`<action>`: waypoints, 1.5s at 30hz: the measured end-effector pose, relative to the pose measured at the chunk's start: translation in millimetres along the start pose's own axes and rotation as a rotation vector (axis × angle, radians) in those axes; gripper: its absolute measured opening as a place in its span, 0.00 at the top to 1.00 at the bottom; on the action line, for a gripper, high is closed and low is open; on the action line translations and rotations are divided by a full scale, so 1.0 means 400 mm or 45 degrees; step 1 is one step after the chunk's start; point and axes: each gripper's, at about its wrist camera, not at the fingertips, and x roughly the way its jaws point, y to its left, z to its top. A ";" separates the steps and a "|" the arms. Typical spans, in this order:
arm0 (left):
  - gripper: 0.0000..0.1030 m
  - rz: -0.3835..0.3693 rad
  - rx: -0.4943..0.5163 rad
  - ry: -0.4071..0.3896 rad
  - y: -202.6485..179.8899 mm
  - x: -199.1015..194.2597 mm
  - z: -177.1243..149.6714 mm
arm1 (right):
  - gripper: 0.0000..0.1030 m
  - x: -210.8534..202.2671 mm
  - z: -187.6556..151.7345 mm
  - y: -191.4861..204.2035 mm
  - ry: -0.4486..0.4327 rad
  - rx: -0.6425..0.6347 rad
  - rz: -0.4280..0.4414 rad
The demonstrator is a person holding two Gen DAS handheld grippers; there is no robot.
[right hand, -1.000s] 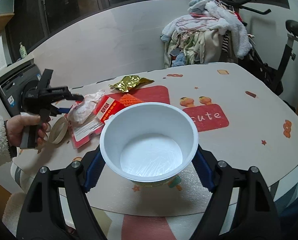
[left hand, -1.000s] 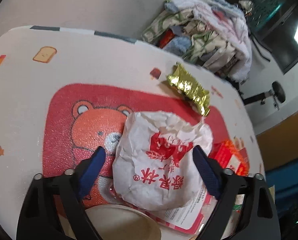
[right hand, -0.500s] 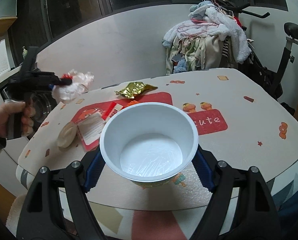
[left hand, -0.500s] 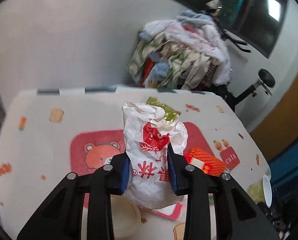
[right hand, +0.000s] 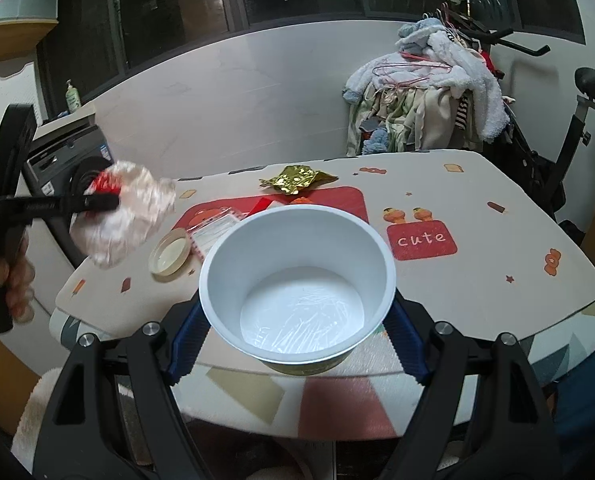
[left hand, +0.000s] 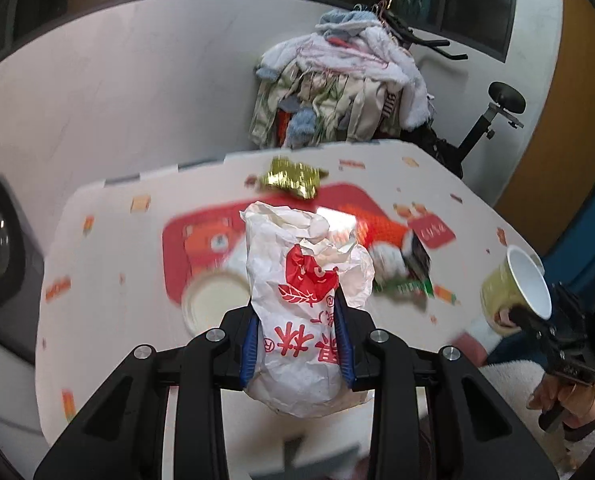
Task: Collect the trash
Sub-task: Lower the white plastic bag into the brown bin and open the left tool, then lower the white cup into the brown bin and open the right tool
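A crumpled white paper bag (left hand: pixel 305 304) with red print is pinched between the blue pads of my left gripper (left hand: pixel 299 344), held in the air above the table's near edge. The right wrist view shows the same bag (right hand: pixel 125 212) blurred at the far left, clamped by the left gripper (right hand: pixel 97 202). My right gripper (right hand: pixel 297 320) is shut on a white paper bowl (right hand: pixel 297 280), empty inside, held over the table's front edge. That bowl (left hand: pixel 515 288) appears at the right in the left wrist view. A gold foil wrapper (right hand: pixel 297 178) lies at the back of the table.
On the patterned table (right hand: pixel 477 240) lie a round lid (right hand: pixel 169 254), a red and white packet (right hand: pixel 213 232) and an orange net (left hand: pixel 381 228). A chair heaped with clothes (right hand: pixel 425 100) and an exercise bike (right hand: pixel 577 120) stand behind. A washing machine (right hand: pixel 57 152) stands left.
My left gripper closed on the paper bag, lifted it off the table and drew back toward the table's near edge. The right gripper rose slightly with the bowl.
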 end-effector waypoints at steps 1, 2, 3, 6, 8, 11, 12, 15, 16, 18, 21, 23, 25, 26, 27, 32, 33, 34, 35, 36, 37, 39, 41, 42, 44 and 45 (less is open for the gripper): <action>0.69 -0.001 -0.005 0.011 -0.008 -0.010 -0.024 | 0.24 -0.008 -0.004 0.007 0.003 -0.008 0.001; 0.69 -0.001 -0.001 0.019 -0.017 -0.021 -0.049 | 0.24 -0.015 -0.009 0.014 0.005 -0.016 0.002; 0.69 0.000 0.006 0.020 -0.022 -0.027 -0.064 | 0.24 -0.022 -0.012 0.020 0.006 -0.024 0.003; 0.69 -0.018 -0.003 0.028 -0.036 -0.052 -0.118 | 0.24 -0.042 -0.028 0.036 0.011 -0.039 0.002; 0.69 -0.045 -0.030 0.023 -0.042 -0.072 -0.150 | 0.24 -0.052 -0.035 0.041 0.014 -0.038 0.003; 0.69 -0.067 -0.023 0.015 -0.063 -0.096 -0.205 | 0.24 -0.068 -0.046 0.047 0.016 -0.035 -0.001; 0.68 -0.075 -0.010 0.013 -0.074 -0.101 -0.224 | 0.24 -0.074 -0.050 0.048 0.017 -0.034 -0.004; 0.68 -0.131 -0.016 0.042 -0.091 -0.097 -0.287 | 0.24 -0.088 -0.063 0.050 0.020 -0.033 -0.014; 0.68 -0.146 -0.022 0.053 -0.094 -0.090 -0.300 | 0.24 -0.092 -0.068 0.050 0.020 -0.034 -0.014; 0.68 -0.172 -0.023 0.104 -0.109 -0.068 -0.348 | 0.24 -0.097 -0.077 0.050 0.025 -0.039 -0.020; 0.68 -0.194 0.023 0.186 -0.144 -0.028 -0.414 | 0.24 -0.098 -0.092 0.047 0.036 -0.036 -0.017; 0.68 -0.207 0.053 0.233 -0.170 -0.005 -0.447 | 0.24 -0.091 -0.099 0.041 0.054 -0.033 -0.017; 0.68 -0.226 0.090 0.293 -0.196 0.024 -0.482 | 0.24 -0.085 -0.104 0.034 0.067 -0.027 -0.019; 0.67 -0.231 0.110 0.320 -0.209 0.038 -0.496 | 0.24 -0.082 -0.104 0.031 0.072 -0.022 -0.018; 0.67 -0.235 0.120 0.337 -0.217 0.046 -0.504 | 0.24 -0.080 -0.106 0.029 0.076 -0.016 -0.016; 0.33 -0.309 0.183 0.425 -0.254 0.097 -0.535 | 0.24 -0.066 -0.123 0.025 0.097 0.000 -0.010; 0.20 -0.307 0.182 0.417 -0.251 0.099 -0.535 | 0.24 -0.064 -0.129 0.025 0.103 0.004 -0.006; 0.18 -0.293 0.168 0.396 -0.243 0.097 -0.529 | 0.24 -0.061 -0.133 0.026 0.110 0.009 -0.003; 0.18 -0.285 0.147 0.377 -0.235 0.093 -0.524 | 0.24 -0.058 -0.138 0.026 0.115 0.013 0.001; 0.18 -0.283 0.109 0.354 -0.220 0.086 -0.514 | 0.24 -0.055 -0.144 0.027 0.121 0.016 0.005; 0.16 -0.273 0.068 0.326 -0.204 0.076 -0.504 | 0.24 -0.052 -0.151 0.030 0.127 0.016 0.008; 0.13 -0.234 -0.001 0.255 -0.169 0.049 -0.487 | 0.24 -0.043 -0.166 0.037 0.141 0.006 0.011; 0.12 -0.178 -0.039 0.181 -0.141 0.016 -0.469 | 0.24 -0.033 -0.183 0.046 0.155 -0.005 0.015; 0.11 -0.141 -0.048 0.139 -0.126 -0.006 -0.460 | 0.24 -0.028 -0.192 0.050 0.162 -0.007 0.019; 0.09 -0.070 -0.049 0.065 -0.104 -0.044 -0.447 | 0.24 -0.018 -0.209 0.060 0.171 -0.009 0.034; 0.08 -0.023 -0.047 0.011 -0.090 -0.073 -0.441 | 0.24 -0.014 -0.218 0.064 0.175 -0.011 0.042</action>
